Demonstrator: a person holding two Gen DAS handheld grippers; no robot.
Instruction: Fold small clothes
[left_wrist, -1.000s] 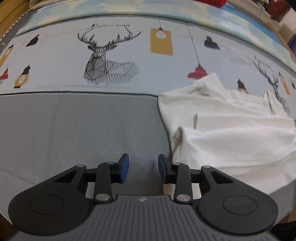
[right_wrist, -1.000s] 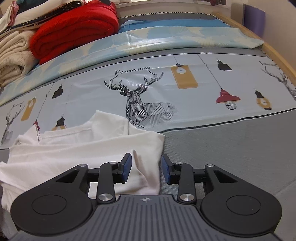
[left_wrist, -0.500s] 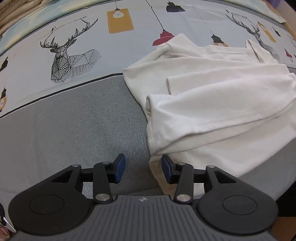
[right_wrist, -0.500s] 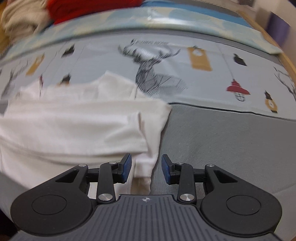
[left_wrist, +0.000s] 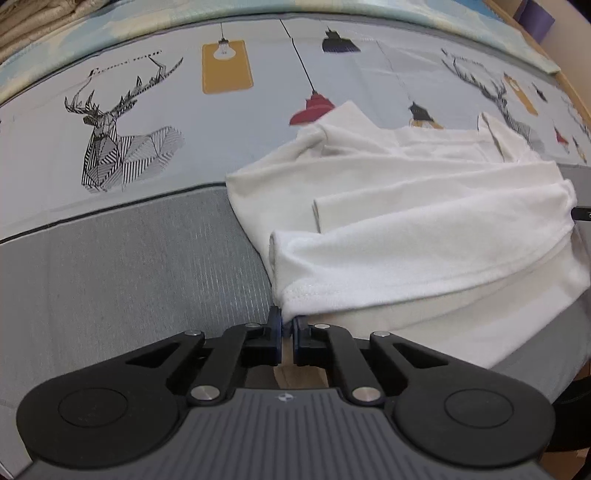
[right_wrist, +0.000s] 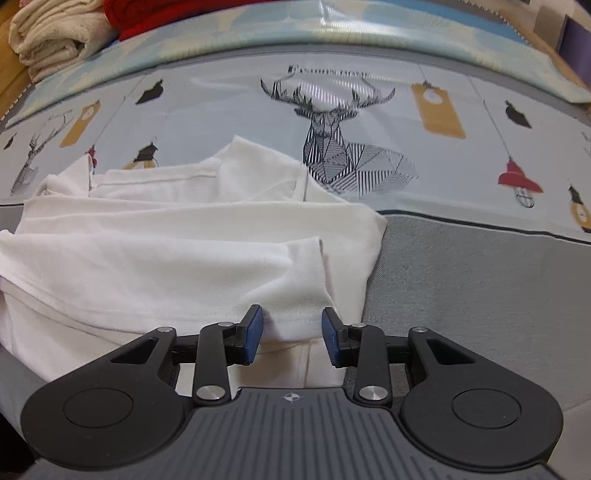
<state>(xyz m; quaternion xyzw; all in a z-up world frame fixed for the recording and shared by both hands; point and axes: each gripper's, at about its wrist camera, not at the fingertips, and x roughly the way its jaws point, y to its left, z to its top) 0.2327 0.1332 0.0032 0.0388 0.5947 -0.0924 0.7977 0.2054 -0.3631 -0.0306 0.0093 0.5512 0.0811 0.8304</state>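
Observation:
A white t-shirt lies partly folded on the bed, sleeves turned in, its lower part hanging over the near edge. My left gripper is shut on the shirt's near left hem corner. In the right wrist view the same white t-shirt fills the left half. My right gripper is open, its blue pads either side of the hem at the shirt's right corner, not closed on it.
The bed has a grey cover near me and a printed sheet with deer and lamps behind. Folded cream towels and a red garment are stacked at the far left. A wooden bed edge runs at the right.
My left gripper closed on the shirt's hem corner. My right gripper moved in over the hem at the other corner and stayed open.

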